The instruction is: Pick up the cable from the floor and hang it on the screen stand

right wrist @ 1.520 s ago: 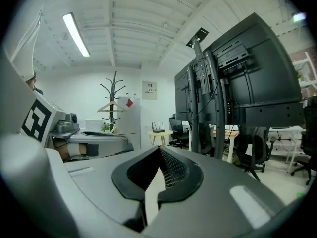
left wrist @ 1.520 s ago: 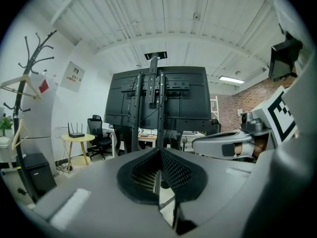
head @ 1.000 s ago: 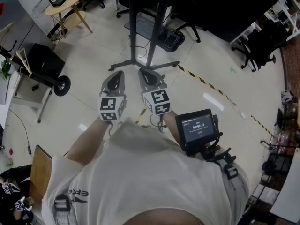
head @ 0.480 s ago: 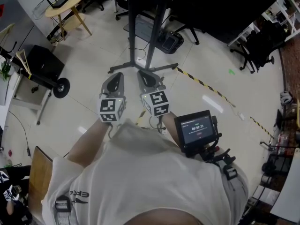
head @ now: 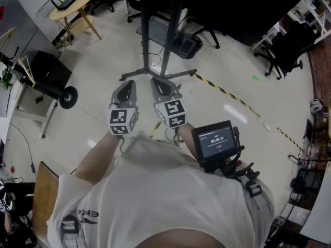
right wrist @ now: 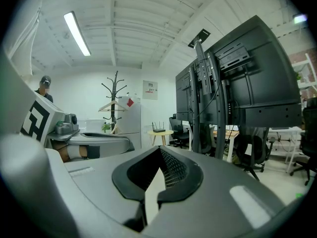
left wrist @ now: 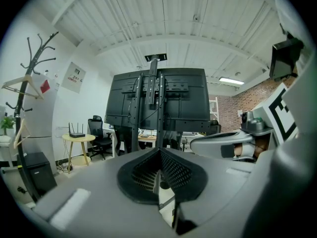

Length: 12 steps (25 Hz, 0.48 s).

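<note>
Vs. a sec ago almost nothing changed: the left gripper (head: 128,84) and right gripper (head: 159,82) hang side by side at frame centre, pointing at the screen stand (head: 146,45), both with jaws closed on nothing. A thin pale cable loop (head: 169,134) shows on the floor (head: 103,61) just below the right gripper, lower centre; probably the task's cable, but we are not sure. Dark wires (left wrist: 148,90) also run on the stand, so an early or a late stage both fit.
</note>
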### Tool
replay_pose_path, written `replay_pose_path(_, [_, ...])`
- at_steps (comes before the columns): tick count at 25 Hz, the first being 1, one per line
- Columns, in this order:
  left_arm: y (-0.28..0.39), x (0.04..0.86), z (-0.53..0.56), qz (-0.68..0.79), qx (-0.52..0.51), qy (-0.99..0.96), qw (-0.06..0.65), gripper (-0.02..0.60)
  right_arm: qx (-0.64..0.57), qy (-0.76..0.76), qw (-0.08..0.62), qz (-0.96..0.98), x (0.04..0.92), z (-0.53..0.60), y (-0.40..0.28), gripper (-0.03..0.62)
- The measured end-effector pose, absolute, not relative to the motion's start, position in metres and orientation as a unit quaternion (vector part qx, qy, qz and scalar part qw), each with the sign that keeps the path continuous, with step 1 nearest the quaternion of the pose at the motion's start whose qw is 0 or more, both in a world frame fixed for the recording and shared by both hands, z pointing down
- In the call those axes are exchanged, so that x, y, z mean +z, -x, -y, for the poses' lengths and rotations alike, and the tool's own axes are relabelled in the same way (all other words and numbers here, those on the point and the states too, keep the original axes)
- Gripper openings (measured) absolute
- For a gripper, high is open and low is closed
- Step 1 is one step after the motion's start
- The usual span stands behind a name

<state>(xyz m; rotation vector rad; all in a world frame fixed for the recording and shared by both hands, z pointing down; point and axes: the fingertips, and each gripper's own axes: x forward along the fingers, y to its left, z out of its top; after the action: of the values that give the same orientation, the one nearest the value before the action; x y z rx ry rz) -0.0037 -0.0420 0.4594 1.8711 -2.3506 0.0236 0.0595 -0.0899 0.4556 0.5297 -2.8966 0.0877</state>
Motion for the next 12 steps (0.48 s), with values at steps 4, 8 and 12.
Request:
replay_pose_path(4, [0.0015,0.4598,0.0425,0.781,0.007,-0.621,0.067,0.003,0.030,-0.179,0.098,0.979,0.4575,0.0897,-0.0607,0.011])
replay_pose_path(8, [0.0009,0.4613,0.0416,0.782,0.007,-0.619,0.070,0.003,0.033,-0.178,0.098,0.979,0.4566,0.0891,-0.0605,0.011])
replay_pose_path(12, [0.0001,0.4633,0.0409,0.783,0.007,-0.618,0.073,0.003,0.031,-0.178,0.099,0.979,0.4580,0.0902,-0.0608,0.011])
